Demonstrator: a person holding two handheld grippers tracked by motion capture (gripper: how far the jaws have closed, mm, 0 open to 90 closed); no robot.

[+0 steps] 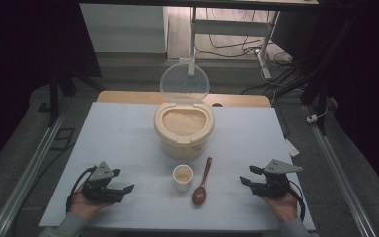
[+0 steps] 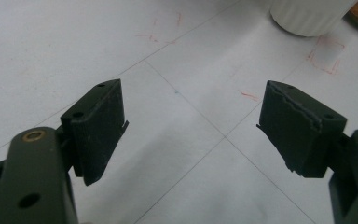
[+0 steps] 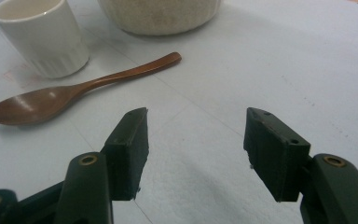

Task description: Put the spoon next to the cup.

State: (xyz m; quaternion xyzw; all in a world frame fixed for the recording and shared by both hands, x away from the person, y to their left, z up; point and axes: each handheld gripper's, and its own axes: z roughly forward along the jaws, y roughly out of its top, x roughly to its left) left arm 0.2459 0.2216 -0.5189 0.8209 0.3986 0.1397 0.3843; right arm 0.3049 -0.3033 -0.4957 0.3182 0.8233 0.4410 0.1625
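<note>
A cream rice container (image 1: pixel 184 129) full of rice stands mid-table with its clear lid (image 1: pixel 184 81) raised behind it. In front of it sit a small white cup (image 1: pixel 183 177) and a brown wooden spoon (image 1: pixel 202 183), bowl toward me. My left gripper (image 1: pixel 122 180) rests open at the near left, jaws wide apart over bare mat (image 2: pixel 193 109), the cup's base (image 2: pixel 310 16) at top right. My right gripper (image 1: pixel 247 175) is open at the near right; ahead of its jaws (image 3: pixel 196 114) lie the spoon (image 3: pixel 74 91), the cup (image 3: pixel 42 35) and the container's base (image 3: pixel 161 14).
A pale blue gridded mat (image 1: pixel 118 138) covers the table, with a wooden edge (image 1: pixel 128 97) at the back. Beyond the table are a white cabinet (image 1: pixel 123 27), a desk frame (image 1: pixel 227 27) and floor cables (image 1: pixel 237 47). Metal rails (image 1: pixel 24 177) run along both sides.
</note>
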